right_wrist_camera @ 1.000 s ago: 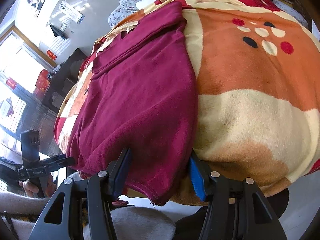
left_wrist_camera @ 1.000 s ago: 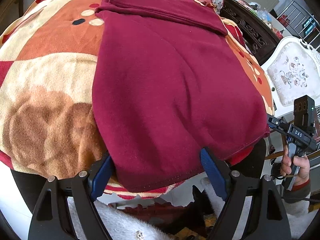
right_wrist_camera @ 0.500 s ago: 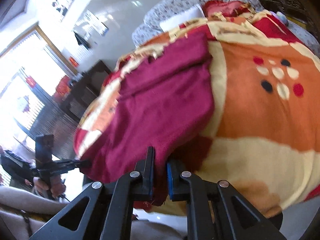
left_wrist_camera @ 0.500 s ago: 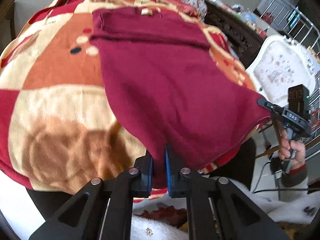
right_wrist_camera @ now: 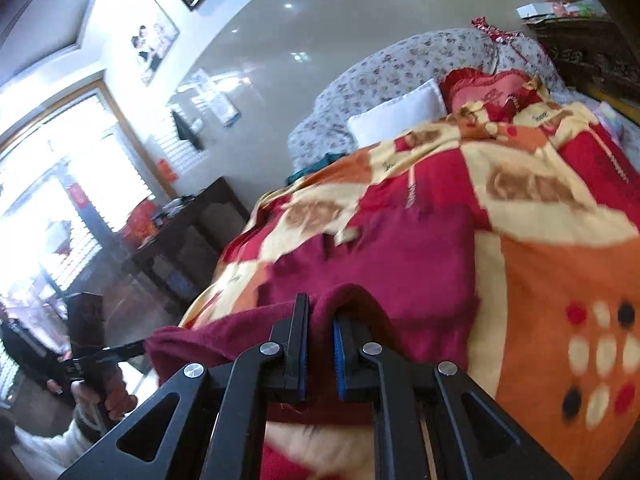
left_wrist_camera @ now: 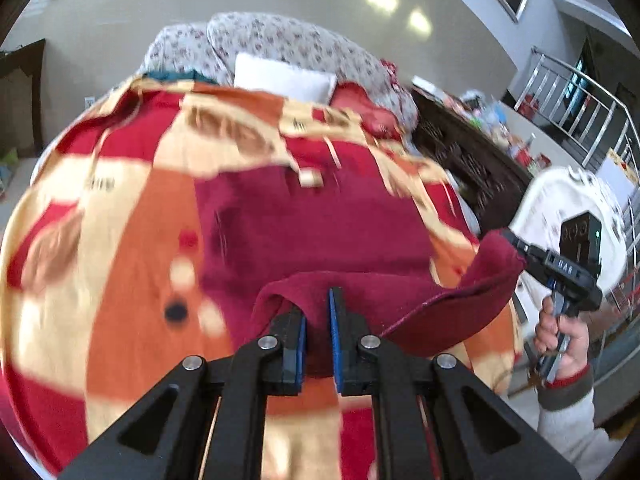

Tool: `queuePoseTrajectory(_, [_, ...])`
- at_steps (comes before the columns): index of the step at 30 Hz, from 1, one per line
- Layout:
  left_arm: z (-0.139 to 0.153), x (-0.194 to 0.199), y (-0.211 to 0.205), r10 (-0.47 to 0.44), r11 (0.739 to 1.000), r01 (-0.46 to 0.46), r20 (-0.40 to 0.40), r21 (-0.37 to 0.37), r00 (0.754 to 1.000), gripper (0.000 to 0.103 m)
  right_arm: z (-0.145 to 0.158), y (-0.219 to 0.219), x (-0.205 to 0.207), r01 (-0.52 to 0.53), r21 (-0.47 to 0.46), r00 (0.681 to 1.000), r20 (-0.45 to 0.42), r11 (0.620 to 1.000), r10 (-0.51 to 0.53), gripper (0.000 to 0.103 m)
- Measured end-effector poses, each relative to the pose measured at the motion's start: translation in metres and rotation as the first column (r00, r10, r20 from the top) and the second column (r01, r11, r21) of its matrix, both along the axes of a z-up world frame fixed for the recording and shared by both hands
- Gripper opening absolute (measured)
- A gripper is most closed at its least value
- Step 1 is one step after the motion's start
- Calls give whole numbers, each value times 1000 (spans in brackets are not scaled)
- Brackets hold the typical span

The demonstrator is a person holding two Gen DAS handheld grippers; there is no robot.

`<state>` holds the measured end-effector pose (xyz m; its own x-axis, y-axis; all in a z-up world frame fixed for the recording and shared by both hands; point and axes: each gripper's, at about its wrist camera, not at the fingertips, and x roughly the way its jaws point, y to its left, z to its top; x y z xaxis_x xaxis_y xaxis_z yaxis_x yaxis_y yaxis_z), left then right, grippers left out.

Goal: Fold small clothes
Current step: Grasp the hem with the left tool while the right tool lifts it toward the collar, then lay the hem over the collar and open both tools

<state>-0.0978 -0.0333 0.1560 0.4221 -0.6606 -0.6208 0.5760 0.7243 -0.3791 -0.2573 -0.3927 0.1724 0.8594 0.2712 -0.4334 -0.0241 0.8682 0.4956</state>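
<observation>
A dark red garment point(left_wrist_camera: 320, 232) lies on the patterned blanket point(left_wrist_camera: 120, 280), its tan neck label point(left_wrist_camera: 310, 178) at the far end. My left gripper point(left_wrist_camera: 318, 316) is shut on the garment's near hem corner and holds it lifted above the blanket. My right gripper point(right_wrist_camera: 320, 322) is shut on the other hem corner of the garment point(right_wrist_camera: 400, 264), also lifted. The hem hangs in a fold between the two. Each gripper shows in the other's view, at the right in the left wrist view point(left_wrist_camera: 516, 242) and at the lower left in the right wrist view point(right_wrist_camera: 140, 346).
The blanket point(right_wrist_camera: 540, 272) covers a bed with a white pillow point(left_wrist_camera: 284, 80) and a flowered quilt point(left_wrist_camera: 288, 44) at its head. A dark wooden cabinet point(left_wrist_camera: 472, 160) and a white chair point(left_wrist_camera: 560, 196) stand to the right, and a dark table point(right_wrist_camera: 180, 240) stands by the window.
Both grippers shut on the hem corners, then lifted them and carried them forward over the garment toward its neck end. The views are blurred by motion.
</observation>
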Motion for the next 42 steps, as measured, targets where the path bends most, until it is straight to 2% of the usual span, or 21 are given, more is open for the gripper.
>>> queuePoseTrajectory(4, [0,69,-31,50,998,-51,31,27,998,10,-3,-20,68,59,-29,997,-40,998,-60,11])
queuePoseTrajectory(7, [-17,116,-54,90,992,-92,30,84,996,9,-23,-35,121,106,-34,989,-102,994,-109,11])
queuePoseTrajectory(10, [-45,156,-69,132,983,-129,-13,130,991,9,-54,-54,169,183,-31,967,-173,983,-186,13])
queuePoseTrajectory(12, [-59,172,-72,142,980,-136,-36,146,989,12,-68,-64,189,201,-45,947,-247,979,-206,19])
queuePoseTrajectory(13, [-64,177,-70,146,980,-138,-50,143,988,13,-74,-70,193,203,-18,939,-281,979,-200,21])
queuePoseTrajectory(15, [-65,183,-65,123,987,-114,-80,112,989,16,-72,-76,187,198,27,952,-242,980,-186,25])
queuePoseTrajectory(16, [-63,184,-62,120,988,-112,-74,104,990,27,-66,-76,178,195,26,959,-215,981,-185,27])
queuePoseTrajectory(17, [-58,182,-59,131,987,-125,-54,102,990,52,-61,-76,172,196,25,961,-201,980,-187,28])
queuePoseTrajectory(18, [-51,180,-53,164,982,-162,-12,102,986,65,-59,-75,167,201,23,962,-193,979,-193,35])
queuePoseTrajectory(19, [-43,177,-46,194,978,-195,27,79,981,76,-53,-73,157,233,-4,957,-174,972,-231,56])
queuePoseTrajectory(21, [-30,173,-34,213,976,-215,61,19,975,78,-42,-68,142,305,-62,944,-113,950,-310,86])
queuePoseTrajectory(23, [-25,173,-31,210,977,-211,48,21,977,78,-33,-64,134,311,-69,948,-52,948,-314,86])
queuePoseTrajectory(24, [-25,173,-32,206,978,-207,44,33,978,78,-30,-59,137,275,-71,960,-42,959,-278,83])
queuePoseTrajectory(26, [-31,171,-38,188,980,-191,48,62,981,78,-26,-39,147,181,-141,980,-63,973,-191,73])
queuePoseTrajectory(28, [-41,172,-50,174,976,-180,58,123,983,78,-27,-12,167,116,-284,985,-89,952,-146,51])
queuePoseTrajectory(30, [-54,176,-63,185,965,-195,69,177,980,78,-33,-1,186,70,-331,986,-118,941,-115,38])
queuePoseTrajectory(33, [-76,195,-76,203,953,-208,44,221,978,78,-51,-10,219,105,-335,971,-168,936,-169,37])
queuePoseTrajectory(36, [-96,217,-78,264,924,-263,35,278,964,78,-76,-37,243,178,-362,933,-233,915,-274,36])
queuePoseTrajectory(39, [-111,234,-74,287,926,-268,-36,266,957,78,-94,-54,252,188,-336,917,-277,923,-288,35])
queuePoseTrajectory(42, [-114,235,-72,293,926,-270,-49,263,955,78,-94,-58,249,192,-308,919,-277,932,-281,36])
